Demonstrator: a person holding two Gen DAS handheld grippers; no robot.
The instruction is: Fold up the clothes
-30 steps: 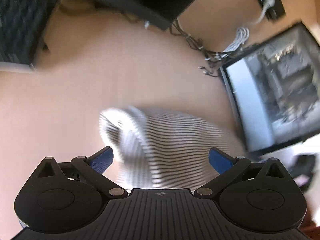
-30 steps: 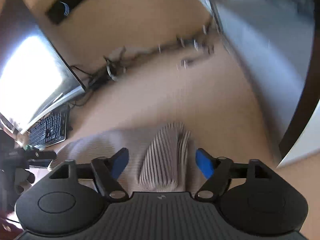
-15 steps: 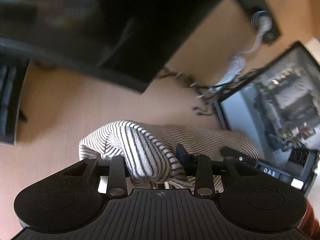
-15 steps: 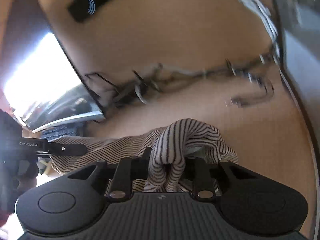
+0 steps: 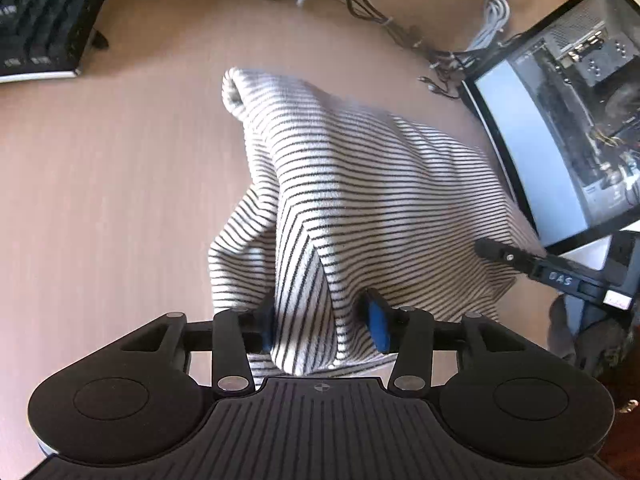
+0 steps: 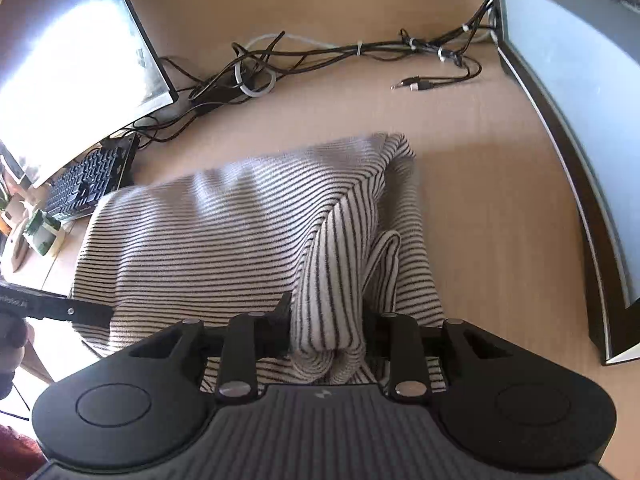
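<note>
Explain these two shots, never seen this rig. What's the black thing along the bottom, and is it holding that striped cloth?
No robot arm here: a person carries a two-finger gripper in each hand, each with a fisheye camera looking along its fingers, one picture per hand. The black shape at the bottom is the gripper's own body.

A striped garment lies on a wooden desk, among a keyboard, cables and a monitor.

The left gripper and the right gripper each have a bunched fold of the garment between their fingers. Both have just loosened, so the pinch looks slack. In the left view, the dark bar at the right edge is the other gripper.
</note>
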